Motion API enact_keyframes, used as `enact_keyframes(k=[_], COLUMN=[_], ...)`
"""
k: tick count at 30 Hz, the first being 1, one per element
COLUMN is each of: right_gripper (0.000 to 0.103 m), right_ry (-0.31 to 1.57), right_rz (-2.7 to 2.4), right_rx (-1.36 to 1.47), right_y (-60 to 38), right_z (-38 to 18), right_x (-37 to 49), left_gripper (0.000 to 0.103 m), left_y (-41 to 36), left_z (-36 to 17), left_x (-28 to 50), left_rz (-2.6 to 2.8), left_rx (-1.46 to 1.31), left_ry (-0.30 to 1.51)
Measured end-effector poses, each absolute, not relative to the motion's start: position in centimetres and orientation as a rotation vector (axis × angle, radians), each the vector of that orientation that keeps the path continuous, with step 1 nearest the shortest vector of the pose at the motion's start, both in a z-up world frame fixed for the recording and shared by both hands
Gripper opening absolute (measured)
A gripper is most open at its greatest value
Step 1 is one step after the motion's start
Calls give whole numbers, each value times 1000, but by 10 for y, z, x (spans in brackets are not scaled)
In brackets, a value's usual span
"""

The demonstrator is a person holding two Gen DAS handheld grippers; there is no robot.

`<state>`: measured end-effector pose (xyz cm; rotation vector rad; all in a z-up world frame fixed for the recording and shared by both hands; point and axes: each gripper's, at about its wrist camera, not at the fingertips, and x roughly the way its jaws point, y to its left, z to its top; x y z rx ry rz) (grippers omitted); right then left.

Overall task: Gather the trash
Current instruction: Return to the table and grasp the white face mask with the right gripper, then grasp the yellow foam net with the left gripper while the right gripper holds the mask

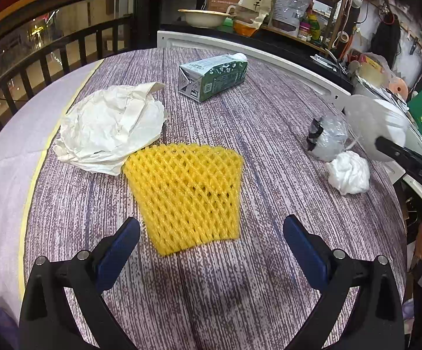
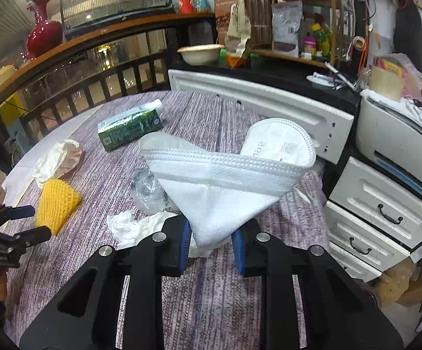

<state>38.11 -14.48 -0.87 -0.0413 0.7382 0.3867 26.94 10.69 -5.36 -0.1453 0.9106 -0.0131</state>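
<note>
Here the right gripper [image 2: 211,237] is clenched on a white face mask [image 2: 225,180]: its two blue pads press the lower folded corner of the mask from both sides, and the rest of the mask stands up and spreads wide above the fingers, lifted off the table [image 2: 65,262]. Just behind this gripper, to its left, a crumpled white tissue [image 2: 132,227] lies on the table, and a little further forward a crumpled clear plastic wrap [image 2: 147,189] lies beside the mask. Far ahead and to the left there is a green milk carton [image 2: 129,129] on its side.

The left gripper [image 1: 211,248] is released, its jaws stand wide apart and nothing is between them. It hangs over the table with the yellow foam fruit net [image 1: 187,192] directly in front of the fingers, the near corner of the net reaching just between the two blue fingertips [image 1: 123,242], but I cannot tell if it touches them. Further ahead and to the left of this gripper, a crumpled white paper bag [image 1: 109,128] lies flat, and its edge touches the far left corner of the net. The milk carton is well ahead of it, and the plastic wrap with the tissue are far to its right side.

In the right wrist view the left gripper appears at the left edge, its fingers near the net.
</note>
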Motion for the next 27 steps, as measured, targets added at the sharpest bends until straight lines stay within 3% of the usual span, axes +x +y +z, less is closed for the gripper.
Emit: enact_keyframes(k=[8,10,12,18,27], right_gripper=[25,25,25,25,25], right_ry=[696,689,681,666,665], right_rz=[360,360,354,335,311], right_rx=[-9,-1,13,63,98], right_y=[-174,-180,-187,-208,-234], right_z=[6,8,11,16,12], right_x=[356,348,339,316,279], left_gripper=[95,83,63,25,20], left_y=[105,104,104,116,99], left_z=[-64,-65,-63,-58,-41], left_x=[289,291,290,282,254], left_rz=[43,68,83,71,-3], left_rx=[-95,-75,-71,-176,-218], left_ry=[945,942,930,913,837])
